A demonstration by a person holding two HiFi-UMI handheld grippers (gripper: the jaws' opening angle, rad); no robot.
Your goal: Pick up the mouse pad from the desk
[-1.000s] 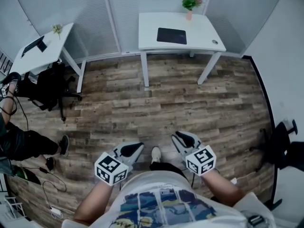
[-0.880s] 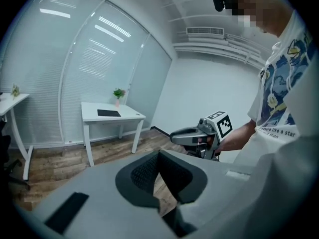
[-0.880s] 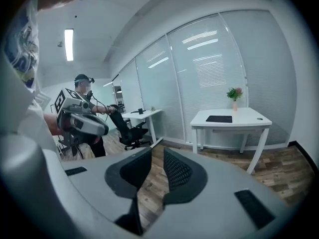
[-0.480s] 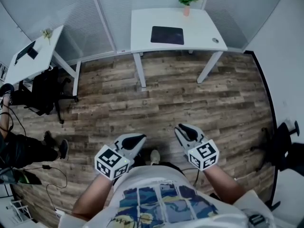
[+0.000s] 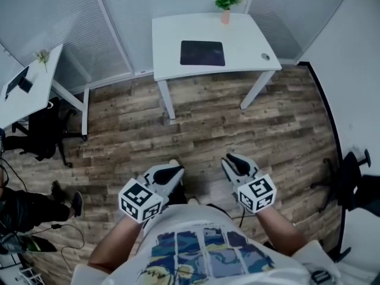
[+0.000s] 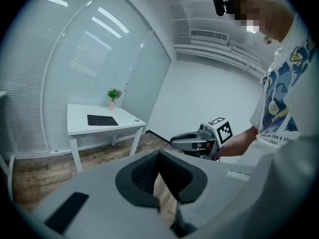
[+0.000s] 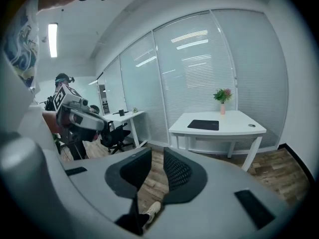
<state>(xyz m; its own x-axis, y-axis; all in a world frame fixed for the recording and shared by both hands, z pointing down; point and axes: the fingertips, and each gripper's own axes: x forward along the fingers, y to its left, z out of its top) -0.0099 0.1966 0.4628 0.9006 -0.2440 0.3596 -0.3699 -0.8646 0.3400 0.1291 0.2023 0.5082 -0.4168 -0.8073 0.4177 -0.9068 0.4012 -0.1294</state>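
Most of the head view is wood-grain plank floor [image 5: 249, 129]. At twelve o'clock stands the white, smooth-topped desk [image 5: 172, 46], well apart from the person. At its centre lies the mouse pad [image 5: 202, 53], a flat dark rectangle, untouched, with a potted plant [image 5: 225, 2] at its one o'clock. At six o'clock both tools point toward the desk, probably carried ready for the approach. The left gripper [image 5: 171, 171] has its ribbed black pads meeting at the tips, with nothing held. The right gripper [image 5: 234, 160] keeps its pads slightly apart and is also empty.
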